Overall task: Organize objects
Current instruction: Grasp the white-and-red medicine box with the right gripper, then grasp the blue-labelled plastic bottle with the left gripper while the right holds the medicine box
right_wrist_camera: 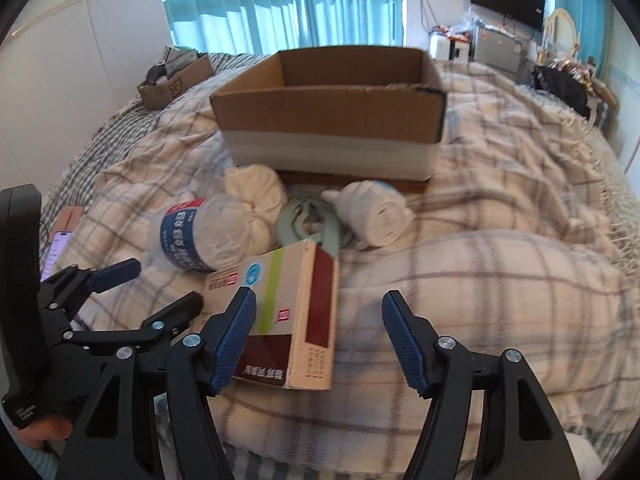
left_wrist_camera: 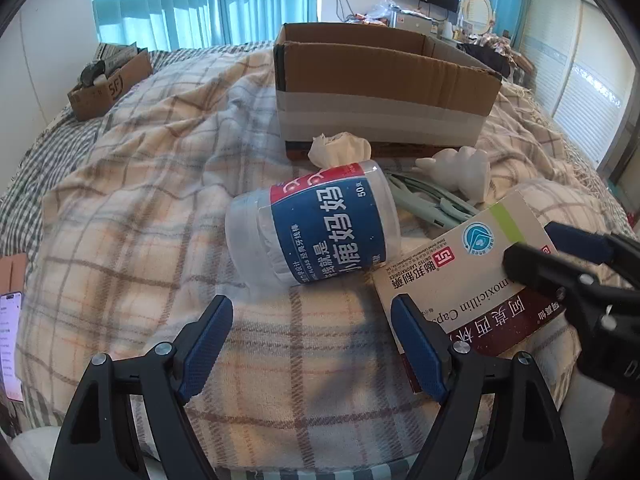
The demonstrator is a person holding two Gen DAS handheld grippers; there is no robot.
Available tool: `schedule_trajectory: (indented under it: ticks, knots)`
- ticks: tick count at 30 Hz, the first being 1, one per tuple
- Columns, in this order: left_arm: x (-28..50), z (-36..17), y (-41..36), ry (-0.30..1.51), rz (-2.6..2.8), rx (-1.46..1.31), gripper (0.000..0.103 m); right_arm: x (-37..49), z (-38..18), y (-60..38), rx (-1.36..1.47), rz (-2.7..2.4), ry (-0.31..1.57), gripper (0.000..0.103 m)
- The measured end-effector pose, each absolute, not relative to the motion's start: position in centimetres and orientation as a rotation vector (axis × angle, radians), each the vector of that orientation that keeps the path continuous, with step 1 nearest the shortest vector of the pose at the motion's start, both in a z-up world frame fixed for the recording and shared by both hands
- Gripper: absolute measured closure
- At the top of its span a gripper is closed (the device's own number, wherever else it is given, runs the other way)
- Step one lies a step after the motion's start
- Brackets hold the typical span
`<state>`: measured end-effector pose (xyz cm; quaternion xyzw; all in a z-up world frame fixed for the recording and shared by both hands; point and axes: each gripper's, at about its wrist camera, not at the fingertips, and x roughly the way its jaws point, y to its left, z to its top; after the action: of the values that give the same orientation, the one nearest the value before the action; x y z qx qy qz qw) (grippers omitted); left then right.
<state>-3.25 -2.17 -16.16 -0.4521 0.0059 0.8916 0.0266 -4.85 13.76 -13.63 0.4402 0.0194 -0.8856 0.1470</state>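
Note:
An open cardboard box (left_wrist_camera: pixel 380 92) (right_wrist_camera: pixel 332 120) stands on the plaid blanket. In front of it lie a clear floss-pick jar with a blue label (left_wrist_camera: pixel 316 228) (right_wrist_camera: pixel 192 236), a crumpled tissue (left_wrist_camera: pixel 340 146) (right_wrist_camera: pixel 256 200), a white ceramic figurine (left_wrist_camera: pixel 460 170) (right_wrist_camera: pixel 376 216), a pale green cable (left_wrist_camera: pixel 424 204) (right_wrist_camera: pixel 308 228) and a medicine carton (left_wrist_camera: pixel 472 276) (right_wrist_camera: pixel 288 312). My left gripper (left_wrist_camera: pixel 312 344) is open just short of the jar. My right gripper (right_wrist_camera: pixel 320 336) is open around the near end of the carton. It also shows in the left wrist view (left_wrist_camera: pixel 560 256).
A smaller cardboard box with items (left_wrist_camera: pixel 108 84) (right_wrist_camera: pixel 176 76) sits at the far left of the bed. A lit phone (left_wrist_camera: pixel 10 344) (right_wrist_camera: pixel 56 252) lies at the left edge. A TV, dresser clutter and blue curtains stand behind the bed.

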Motion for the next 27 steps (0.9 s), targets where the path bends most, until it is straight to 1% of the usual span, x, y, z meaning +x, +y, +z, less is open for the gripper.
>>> schedule_trajectory:
  ticks: [5,9,10,11,12,14,16,19,23,27]
  knots:
    - [-3.4,-16.3,-1.9,0.059,2.767,-1.4,0.019,-5.0,-14.6,12.5,1.309,-2.484,0.046,0.038]
    - [-3.5,-16.5,-2.2,0.026,2.764,-1.41,0.019,-5.1,-14.9,12.1,1.326,-2.422,-0.016,0.038]
    - [-3.5,-16.5,-2.3,0.028,2.769,-1.416,0.019,-5.1,-14.8,12.0,1.321,-2.416,-0.017,0.041]
    - [-3.5,-16.4,-2.3,0.035,2.777,-1.421,0.019,-4.9,-14.6,11.8,1.312,-2.415,-0.007,0.051]
    - [-3.4,-16.3,-2.4,0.039,2.781,-1.424,0.019,-4.7,-14.3,11.7,1.296,-2.415,0.003,0.053]
    - [-3.4,-16.0,-2.5,0.038,2.775,-1.427,0.019,-4.3,-13.2,11.8,1.237,-2.4,-0.037,0.064]
    - [-3.5,-15.6,-2.7,0.007,2.754,-1.427,0.019,-3.8,-11.7,12.0,1.181,-2.414,-0.05,0.068]
    - [-3.5,-15.1,-2.6,-0.001,2.752,-1.416,0.019,-3.1,-9.7,12.1,1.101,-2.483,0.004,0.071]
    - [-3.5,-14.2,-2.8,-0.044,2.741,-1.388,0.019,-2.6,-7.2,12.9,1.007,-2.608,0.104,0.071]
    - [-4.0,-13.4,-3.0,-0.125,2.731,-1.348,0.019,-2.9,-5.5,14.3,0.945,-2.708,0.142,0.071]
